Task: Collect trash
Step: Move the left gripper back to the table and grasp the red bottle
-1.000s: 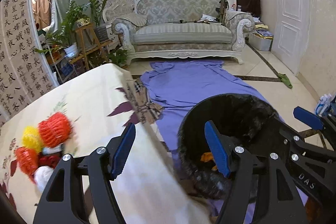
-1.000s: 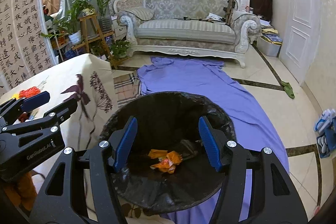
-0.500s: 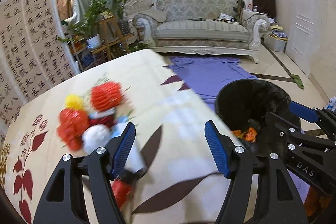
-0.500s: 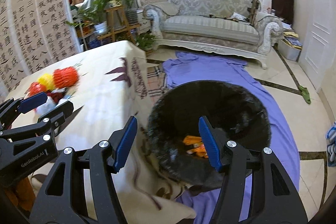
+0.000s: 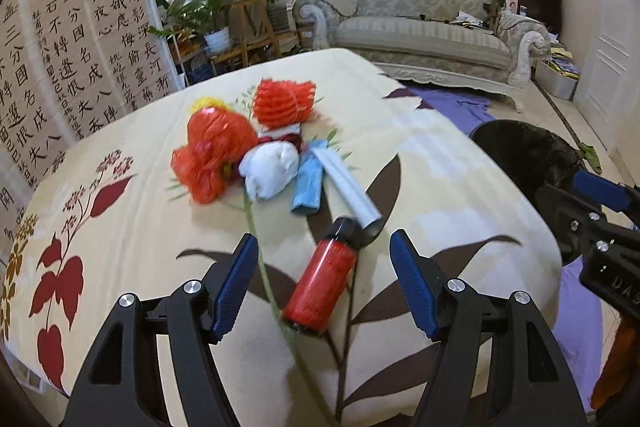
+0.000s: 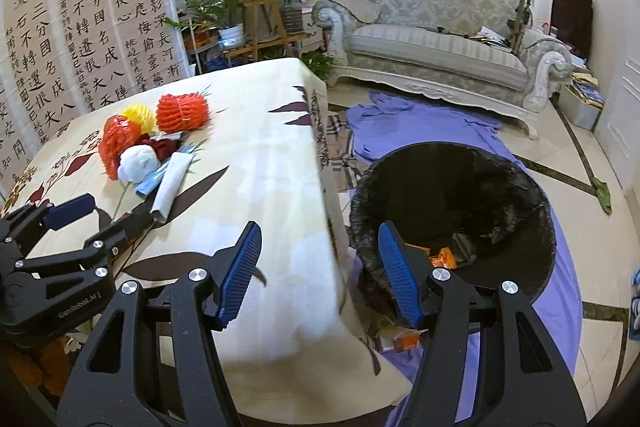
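We hold the left gripper [image 5: 324, 281] over the bench [image 5: 460, 195], its jaws wide and holding nothing. Between the jaws, just ahead of their tips, lies a red bottle with a black cap [image 5: 322, 281], on its side on the floral cloth. Touching its cap end, further ahead, lies a grey-white tube [image 5: 350, 191], with a light blue packet [image 5: 308, 183] just beside it. Beyond these sits a cluster: a white wad [image 5: 270, 167], a red mesh bag [image 5: 212, 151], an orange-red foam net [image 5: 285, 103] and a yellow foam net [image 5: 206, 103] behind.

We hold the right gripper [image 6: 320, 271] over the bench edge, its jaws wide and holding nothing. Ahead of the right jaw, on the floor, stands the black-lined trash bin [image 6: 456, 219], with orange wrappers [image 6: 438, 259] inside. A purple sheet [image 6: 420, 131] covers the floor beneath the bin, reaching toward the sofa [image 6: 436, 55]. The cluster lies well to the left of these jaws.
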Tool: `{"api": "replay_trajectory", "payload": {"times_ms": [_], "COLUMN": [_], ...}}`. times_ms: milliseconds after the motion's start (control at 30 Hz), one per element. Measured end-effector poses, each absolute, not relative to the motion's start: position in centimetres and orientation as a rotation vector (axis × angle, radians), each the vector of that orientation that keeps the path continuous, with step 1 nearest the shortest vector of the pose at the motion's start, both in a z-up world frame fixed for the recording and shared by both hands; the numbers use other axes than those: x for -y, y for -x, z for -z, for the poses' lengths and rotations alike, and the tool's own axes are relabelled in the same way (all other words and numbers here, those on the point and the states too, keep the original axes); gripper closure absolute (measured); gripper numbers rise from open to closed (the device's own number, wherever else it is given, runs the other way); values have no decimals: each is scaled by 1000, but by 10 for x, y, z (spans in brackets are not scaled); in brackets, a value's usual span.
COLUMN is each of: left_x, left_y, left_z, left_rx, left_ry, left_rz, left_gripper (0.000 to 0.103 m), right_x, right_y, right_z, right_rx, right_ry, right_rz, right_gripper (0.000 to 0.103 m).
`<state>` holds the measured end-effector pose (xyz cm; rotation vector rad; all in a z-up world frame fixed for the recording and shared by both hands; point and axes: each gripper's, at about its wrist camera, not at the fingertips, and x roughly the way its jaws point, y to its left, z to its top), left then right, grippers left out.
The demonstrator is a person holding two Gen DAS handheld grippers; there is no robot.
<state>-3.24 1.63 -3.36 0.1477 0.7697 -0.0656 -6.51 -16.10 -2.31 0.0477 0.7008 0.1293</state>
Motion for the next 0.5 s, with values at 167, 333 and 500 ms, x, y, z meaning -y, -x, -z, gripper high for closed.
{"api": "replay_trajectory", "payload": {"times_ms": [167,333,500], "left_x": [-23,-29,-30], "left_y": [31,29,34], "left_z": [44,51,51], "left_rx": [-803,-834,-824], "left_ry": [-139,-110,-122], "left_rz": [73,92,111], "left_gripper": [42,56,78], "right_x": [155,146,133], "right_y": [61,58,51], "right_z": [24,23,23], "right_rx": [-712,-712,-718], "right_ry": [-51,-39,-28], "right_rz": [-151,-170,-193], "right_gripper": [44,44,44]}}
